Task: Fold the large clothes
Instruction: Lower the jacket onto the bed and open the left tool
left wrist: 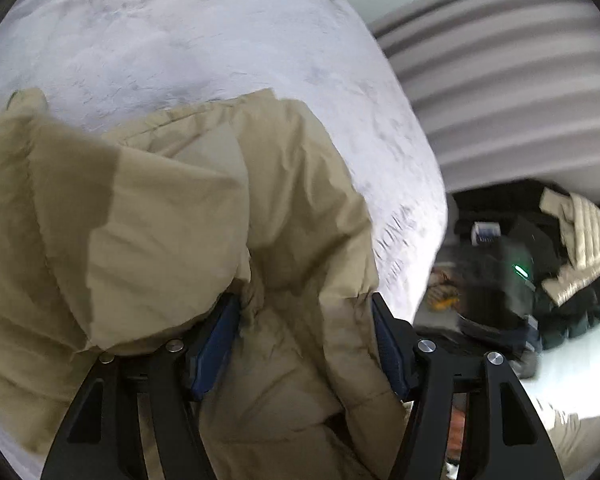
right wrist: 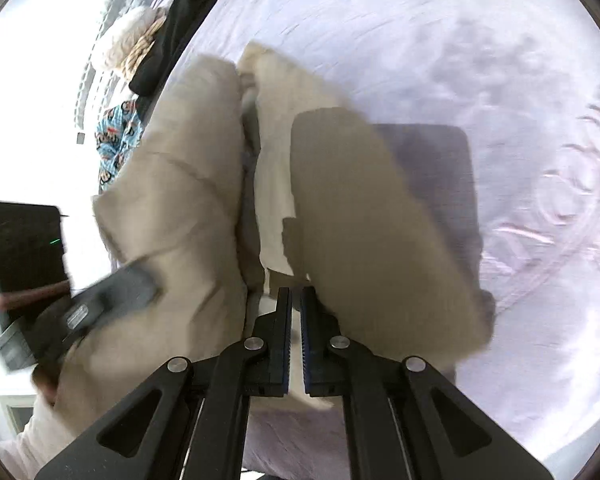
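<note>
A large beige padded jacket lies bunched on a pale lilac bedsheet. My left gripper has its jaws wide apart with a thick fold of the jacket bulging between the blue pads; the frame does not show whether the pads press on it. In the right wrist view the jacket hangs in two puffy halves. My right gripper is shut, its pads nearly touching, on a thin pale edge of the jacket. The left gripper shows blurred at the left of that view.
A pile of dark and cream clothes lies beyond the bed's right edge. A black garment, a fluffy cream item and a blue patterned cloth lie at the bed's far left. Bare sheet stretches to the right.
</note>
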`<state>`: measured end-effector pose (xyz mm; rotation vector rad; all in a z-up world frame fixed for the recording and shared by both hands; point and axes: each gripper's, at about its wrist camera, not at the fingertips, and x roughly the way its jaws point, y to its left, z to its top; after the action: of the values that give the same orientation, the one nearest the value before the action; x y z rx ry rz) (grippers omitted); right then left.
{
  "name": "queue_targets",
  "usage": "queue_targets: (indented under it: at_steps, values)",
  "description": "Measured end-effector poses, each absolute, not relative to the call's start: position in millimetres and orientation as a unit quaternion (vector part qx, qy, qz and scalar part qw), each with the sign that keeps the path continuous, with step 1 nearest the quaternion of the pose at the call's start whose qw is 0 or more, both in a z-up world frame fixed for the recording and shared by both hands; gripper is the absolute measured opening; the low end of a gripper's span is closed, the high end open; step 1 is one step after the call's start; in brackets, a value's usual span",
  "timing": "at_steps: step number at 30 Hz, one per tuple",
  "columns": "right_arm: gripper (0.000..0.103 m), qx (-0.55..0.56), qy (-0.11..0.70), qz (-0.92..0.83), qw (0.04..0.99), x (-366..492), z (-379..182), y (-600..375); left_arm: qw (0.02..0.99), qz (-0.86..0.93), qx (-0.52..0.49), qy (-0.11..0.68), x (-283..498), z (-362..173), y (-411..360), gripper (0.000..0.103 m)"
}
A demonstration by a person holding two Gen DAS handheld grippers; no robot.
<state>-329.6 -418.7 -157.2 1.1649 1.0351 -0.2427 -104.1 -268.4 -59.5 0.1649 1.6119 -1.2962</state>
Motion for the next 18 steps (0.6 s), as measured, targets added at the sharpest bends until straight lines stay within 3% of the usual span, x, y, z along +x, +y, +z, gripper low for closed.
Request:
queue_targets:
  at_steps: [2, 4, 6, 7, 13, 18]
  values:
    - [0.006, 0.519, 0.467, -0.107, 0.708, -339, -150, -421, 0.517, -0.524, 0.059, 0.674, -104, -65, -273, 0.065]
    - [0.02, 0.508, 0.469, -0.095, 0.716, -347, -142, -422, 0.53, -0.508, 0.05, 0.677, -113, -72, -272, 0.065]
    - [0.075, 0.494, 0.466, -0.072, 0.73, -356, -127, -418, 0.546, -0.492, 0.045, 0.677, -117, -75, -270, 0.065]
    - [0.083, 0.492, 0.462, -0.061, 0.735, -354, -121, -420, 0.552, -0.486, 0.044, 0.676, -124, -76, -278, 0.065]
    - [0.085, 0.46, 0.46, 0.02, 0.759, -333, -76, -377, 0.582, -0.476, 0.069, 0.656, -130, -70, -289, 0.065]
    - [0.085, 0.423, 0.48, 0.016, 0.768, -311, -69, -333, 0.656, -0.485, 0.074, 0.574, -115, -20, -285, 0.065]
